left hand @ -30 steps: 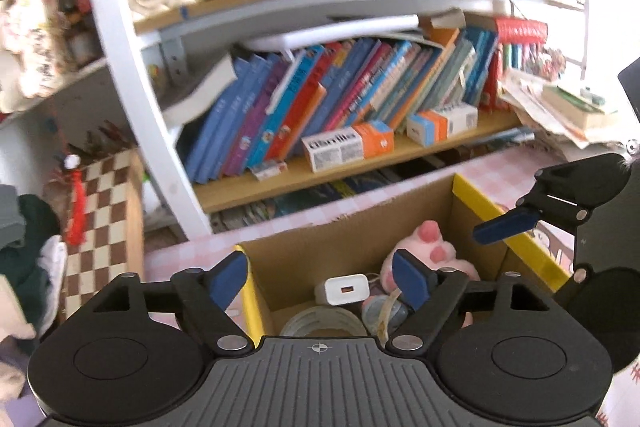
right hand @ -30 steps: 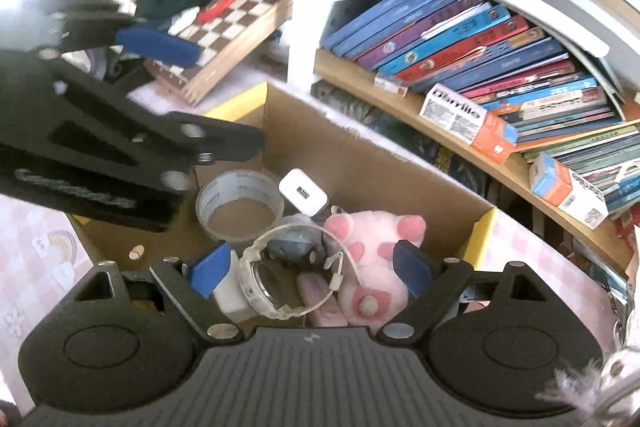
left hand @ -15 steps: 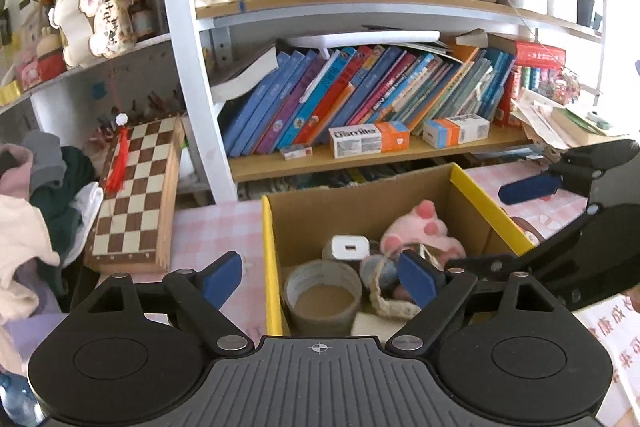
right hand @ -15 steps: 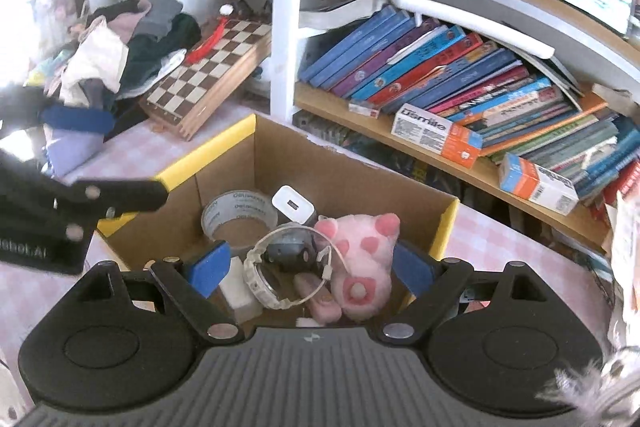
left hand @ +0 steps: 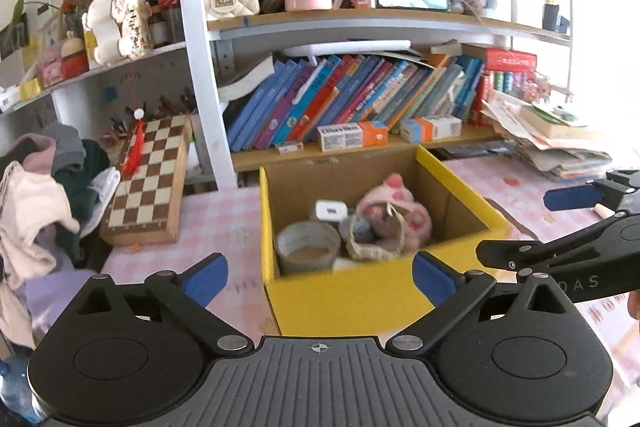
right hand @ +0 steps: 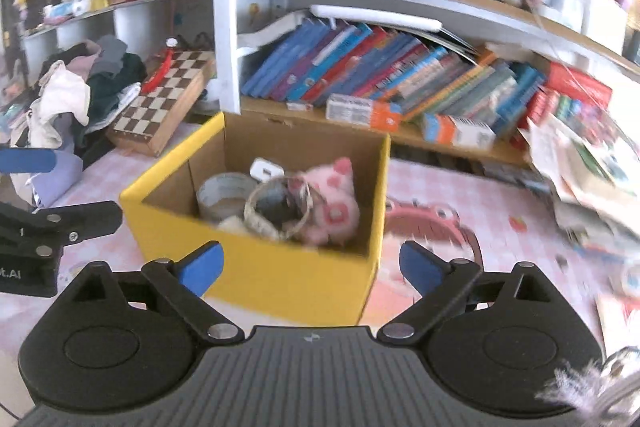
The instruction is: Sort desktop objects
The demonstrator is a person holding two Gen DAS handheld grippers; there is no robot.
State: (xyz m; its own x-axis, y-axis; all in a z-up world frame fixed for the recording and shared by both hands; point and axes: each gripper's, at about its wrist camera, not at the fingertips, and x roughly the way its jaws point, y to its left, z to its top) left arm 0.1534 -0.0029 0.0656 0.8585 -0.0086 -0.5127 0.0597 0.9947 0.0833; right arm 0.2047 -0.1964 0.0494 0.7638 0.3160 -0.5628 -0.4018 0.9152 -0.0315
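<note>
Both tongs (left hand: 320, 277) (right hand: 310, 267) withdrawn, opening; box (left hand: 360, 291) contents seemingly half-hidden, blurred.

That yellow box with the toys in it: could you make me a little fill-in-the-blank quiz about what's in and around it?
1. The plush toy inside the yellow box is coloured ____.
2. The roll of tape lies ____ the box.
3. The wooden board leaning left of the box has a ____ pattern.
4. Neither the left gripper nor the right gripper is ____ anything.

Missing words: pink; inside; checkered; holding
</note>
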